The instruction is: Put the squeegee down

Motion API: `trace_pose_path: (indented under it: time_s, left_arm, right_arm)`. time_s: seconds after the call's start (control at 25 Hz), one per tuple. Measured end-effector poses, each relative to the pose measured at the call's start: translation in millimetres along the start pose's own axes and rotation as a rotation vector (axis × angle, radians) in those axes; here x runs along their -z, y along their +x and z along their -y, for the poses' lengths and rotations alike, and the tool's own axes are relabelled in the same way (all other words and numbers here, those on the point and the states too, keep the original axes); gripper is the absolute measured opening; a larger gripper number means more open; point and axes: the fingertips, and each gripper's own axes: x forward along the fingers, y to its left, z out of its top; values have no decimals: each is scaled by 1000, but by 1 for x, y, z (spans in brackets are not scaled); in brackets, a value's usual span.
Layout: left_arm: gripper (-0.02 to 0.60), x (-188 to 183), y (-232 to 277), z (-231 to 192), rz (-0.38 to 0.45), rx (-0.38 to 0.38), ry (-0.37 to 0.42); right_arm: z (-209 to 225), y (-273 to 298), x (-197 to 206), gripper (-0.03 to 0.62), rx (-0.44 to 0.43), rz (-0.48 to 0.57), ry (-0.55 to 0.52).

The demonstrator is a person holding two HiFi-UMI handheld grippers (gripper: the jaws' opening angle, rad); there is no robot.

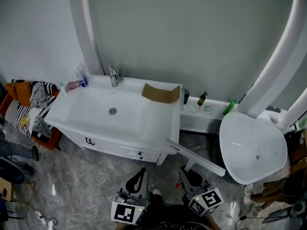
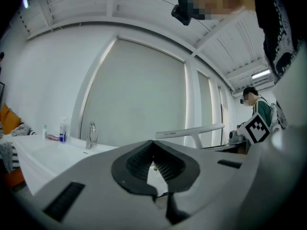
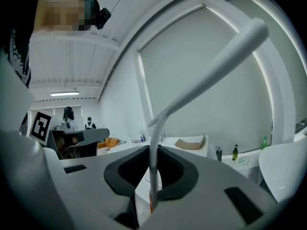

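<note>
Two grippers sit low in the head view: left gripper [image 1: 136,178] and right gripper [image 1: 189,174]. The white squeegee [image 1: 196,158] has its handle running back into the right fingers. Its blade lies crosswise just beyond their tips, beside the sink cabinet [image 1: 86,114] corner.

Left gripper view: left gripper [image 2: 153,150] fingers pressed tip to tip with nothing between them. Squeegee [image 2: 192,130] shows beyond them, to the right.

Right gripper view: right gripper [image 3: 153,150] fingers clenched on the squeegee [image 3: 216,66] handle. The blade slopes up and to the right above the tips, off any surface.
</note>
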Motion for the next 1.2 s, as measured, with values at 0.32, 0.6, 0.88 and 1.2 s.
trace_pose_path:
  time_s: [0.32, 0.6, 0.88, 1.2]
  left_arm:
    - [5, -1, 22, -8, -3, -23, 8]
    - [5, 1, 43, -20, -18, -2, 25]
    - [5, -12, 80, -65, -18, 47, 11]
    - [5, -27, 120, -123, -23, 68, -29]
  right_arm:
    - [14, 20, -3, 55, -30, 7, 23]
    - [22, 40, -5, 54, -8, 9, 44]
    - [30, 91, -13, 55, 50, -6, 71]
    - [31, 151, -30, 54, 107, 17, 97]
